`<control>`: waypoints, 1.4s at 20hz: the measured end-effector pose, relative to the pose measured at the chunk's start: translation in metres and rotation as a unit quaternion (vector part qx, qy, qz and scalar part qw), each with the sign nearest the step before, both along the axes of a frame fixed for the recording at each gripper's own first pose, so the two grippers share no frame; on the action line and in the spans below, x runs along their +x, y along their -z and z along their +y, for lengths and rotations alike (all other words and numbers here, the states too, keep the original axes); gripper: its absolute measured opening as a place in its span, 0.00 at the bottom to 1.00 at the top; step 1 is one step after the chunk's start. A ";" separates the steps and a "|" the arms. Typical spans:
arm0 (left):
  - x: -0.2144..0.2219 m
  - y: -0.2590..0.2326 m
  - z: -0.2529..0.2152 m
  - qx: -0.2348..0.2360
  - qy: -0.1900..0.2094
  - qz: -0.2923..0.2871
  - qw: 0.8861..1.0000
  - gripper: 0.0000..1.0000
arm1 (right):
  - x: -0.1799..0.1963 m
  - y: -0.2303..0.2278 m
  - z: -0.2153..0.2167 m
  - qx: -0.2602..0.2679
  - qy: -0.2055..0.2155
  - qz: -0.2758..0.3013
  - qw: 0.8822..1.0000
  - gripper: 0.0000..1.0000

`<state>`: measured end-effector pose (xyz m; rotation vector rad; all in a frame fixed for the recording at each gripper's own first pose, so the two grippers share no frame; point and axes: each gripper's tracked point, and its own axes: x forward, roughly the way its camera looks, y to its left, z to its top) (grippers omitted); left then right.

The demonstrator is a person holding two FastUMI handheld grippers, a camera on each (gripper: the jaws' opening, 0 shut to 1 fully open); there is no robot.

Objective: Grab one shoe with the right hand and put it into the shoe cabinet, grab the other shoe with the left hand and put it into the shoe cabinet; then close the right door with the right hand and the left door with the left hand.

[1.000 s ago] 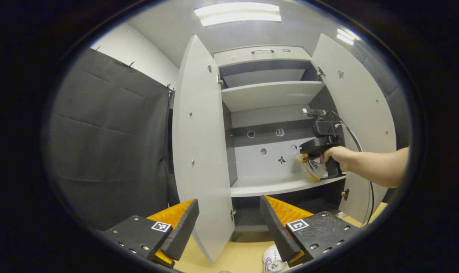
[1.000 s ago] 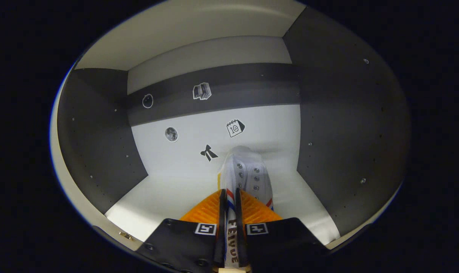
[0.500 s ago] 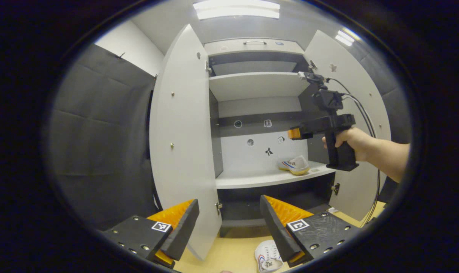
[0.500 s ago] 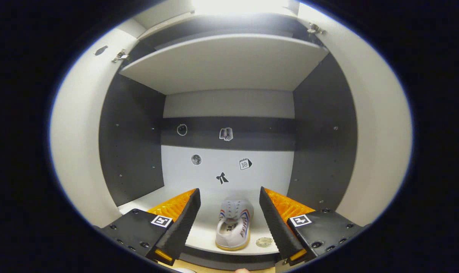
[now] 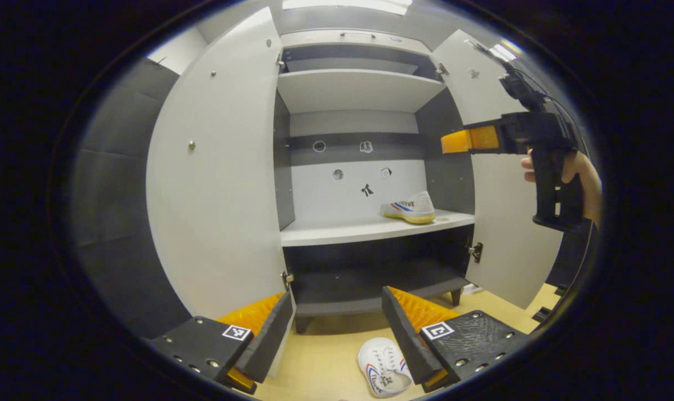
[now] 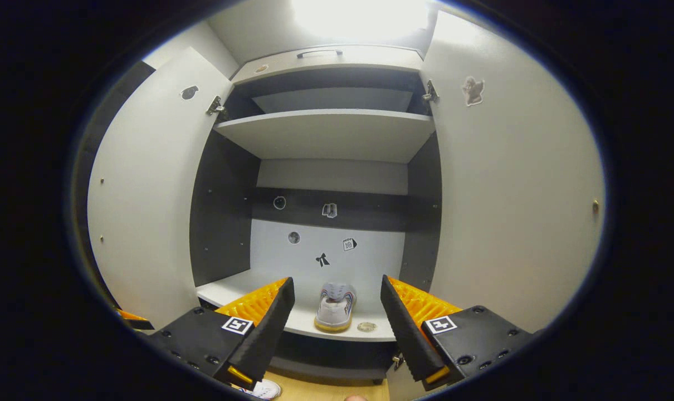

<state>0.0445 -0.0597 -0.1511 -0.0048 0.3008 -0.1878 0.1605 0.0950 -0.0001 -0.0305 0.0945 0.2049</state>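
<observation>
- One white shoe (image 5: 408,207) with red and blue side stripes and a yellowish sole rests on the right part of the middle shelf (image 5: 337,231) of the shoe cabinet (image 5: 352,86); nothing grips it.
- The other shoe (image 5: 382,373) lies on the tan floor (image 5: 326,362), just beside the left gripper (image 5: 337,328), whose fingers are spread and empty.
- The right gripper (image 6: 337,326), likewise released, is held in a hand (image 5: 579,175) up by the right door (image 5: 501,184).
- Both the left door (image 5: 214,167) and the right door stand wide open.
- Small stickers dot the cabinet's back panel (image 5: 348,184); shelves are smooth white, side walls dark grey.
</observation>
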 end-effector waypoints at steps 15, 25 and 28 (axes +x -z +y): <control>-0.031 0.182 -0.044 0.006 0.080 0.190 0.978 0.95 | -0.106 0.067 -0.028 -0.009 0.020 0.082 0.996 0.98; -0.045 0.255 -0.052 0.013 0.094 0.290 0.952 0.95 | -0.117 0.080 -0.037 -0.017 0.026 0.107 0.994 0.98; -0.049 0.271 -0.048 0.017 0.083 0.312 0.946 0.94 | -0.115 0.084 -0.039 -0.023 0.026 0.111 0.993 0.98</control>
